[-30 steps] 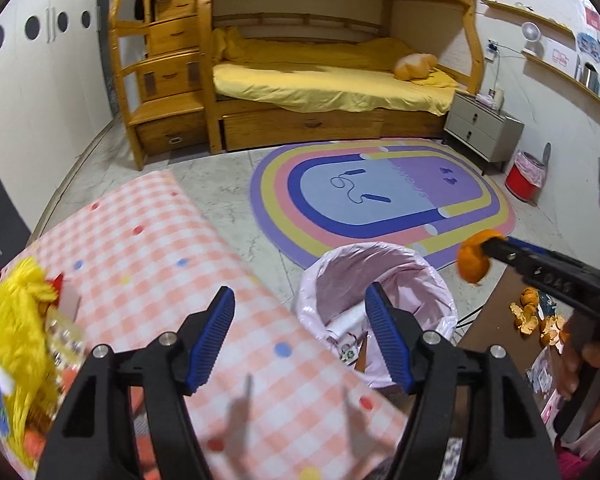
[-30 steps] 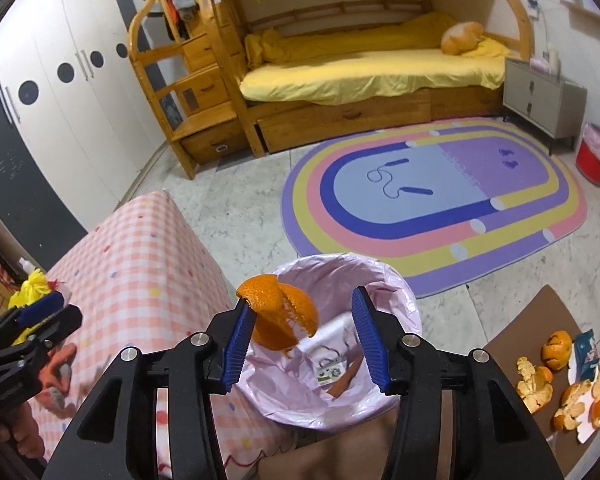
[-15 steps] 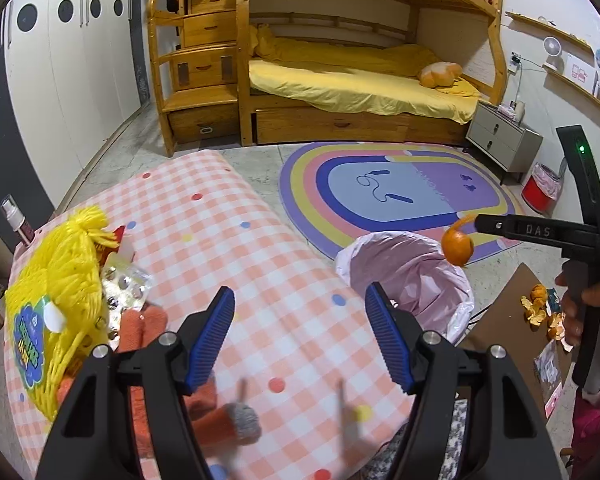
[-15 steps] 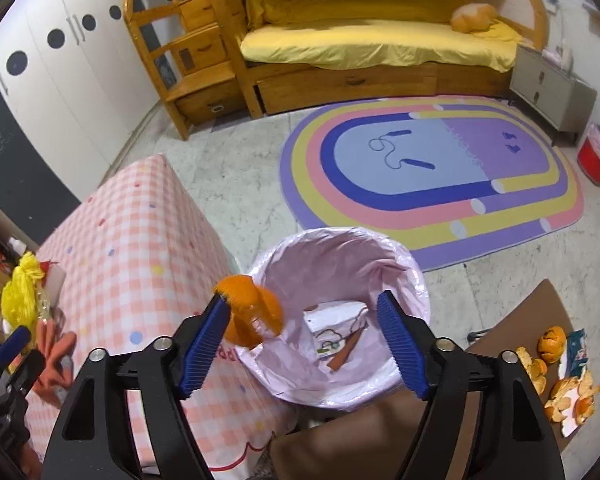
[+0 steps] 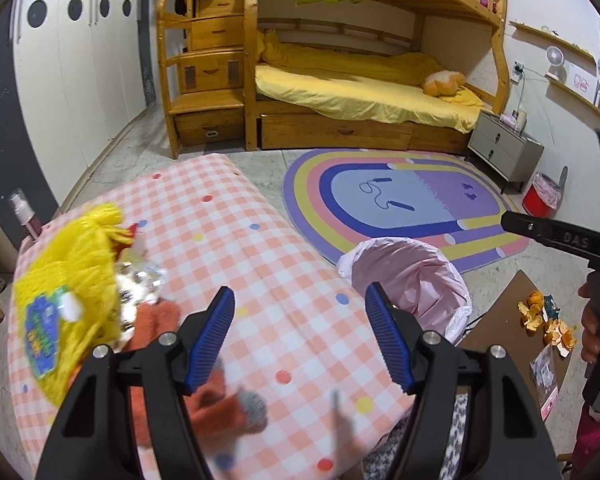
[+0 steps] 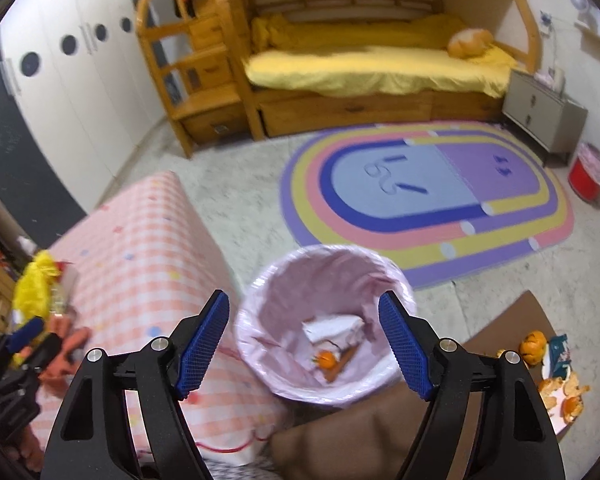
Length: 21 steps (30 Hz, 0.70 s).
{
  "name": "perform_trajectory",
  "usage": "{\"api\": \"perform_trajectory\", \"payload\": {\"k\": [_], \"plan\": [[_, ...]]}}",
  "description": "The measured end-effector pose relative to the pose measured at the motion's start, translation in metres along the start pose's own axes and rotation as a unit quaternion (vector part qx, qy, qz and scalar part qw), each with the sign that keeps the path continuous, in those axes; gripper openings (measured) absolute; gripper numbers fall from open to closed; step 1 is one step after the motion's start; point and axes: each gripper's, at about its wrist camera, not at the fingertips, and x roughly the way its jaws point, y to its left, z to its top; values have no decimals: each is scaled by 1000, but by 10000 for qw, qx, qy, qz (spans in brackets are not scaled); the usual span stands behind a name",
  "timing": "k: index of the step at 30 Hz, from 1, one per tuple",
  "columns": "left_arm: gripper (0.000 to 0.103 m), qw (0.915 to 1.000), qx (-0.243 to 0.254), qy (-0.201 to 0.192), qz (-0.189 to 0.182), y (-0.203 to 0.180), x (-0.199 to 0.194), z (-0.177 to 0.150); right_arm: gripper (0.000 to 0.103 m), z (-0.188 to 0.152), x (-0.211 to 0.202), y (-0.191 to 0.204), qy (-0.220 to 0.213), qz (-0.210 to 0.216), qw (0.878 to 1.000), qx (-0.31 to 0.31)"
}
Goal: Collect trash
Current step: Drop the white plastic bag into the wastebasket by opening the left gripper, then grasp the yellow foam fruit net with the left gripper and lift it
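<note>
A bin with a pink liner (image 6: 324,320) stands on the floor beside the checked table. My right gripper (image 6: 304,344) is open and empty right above it. An orange peel (image 6: 325,360) lies at the bottom of the bin with paper scraps. More orange peels (image 6: 556,380) lie on a brown board at the right, and show in the left wrist view (image 5: 540,316). My left gripper (image 5: 300,340) is open and empty above the pink checked tablecloth (image 5: 228,248). The bin also shows in the left wrist view (image 5: 404,276), with the right gripper's finger (image 5: 556,236) above it.
A yellow woolly toy (image 5: 60,292), a clear wrapper (image 5: 138,284) and an orange sock (image 5: 204,400) lie on the tablecloth at the left. A spray bottle (image 5: 24,212) stands behind. A striped rug (image 5: 396,204), bunk bed (image 5: 360,92), nightstand (image 5: 500,148) and red bin (image 5: 544,196) lie beyond.
My right gripper opened wide and the orange peel dropped from it into the bin. My left gripper swung left over the table, bringing the yellow toy and sock closer into view.
</note>
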Motion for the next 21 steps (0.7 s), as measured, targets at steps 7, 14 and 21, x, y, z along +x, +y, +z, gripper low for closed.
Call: {"api": "perform_trajectory", "payload": {"k": [7,14,21], "plan": [[71,9981,-361,-163,479,43,-48,-24,77,-18,-22,59,-241,551,9960,-662],[77,9880,-963,-132,1202,115,-86,-72,73,-41,-32,114,-276,1026,9872,-1186],[90,9760,-1623,-57,1452,169,-96,-100,53,-59,-41,164,-365,1132,9778,-1724]]}}
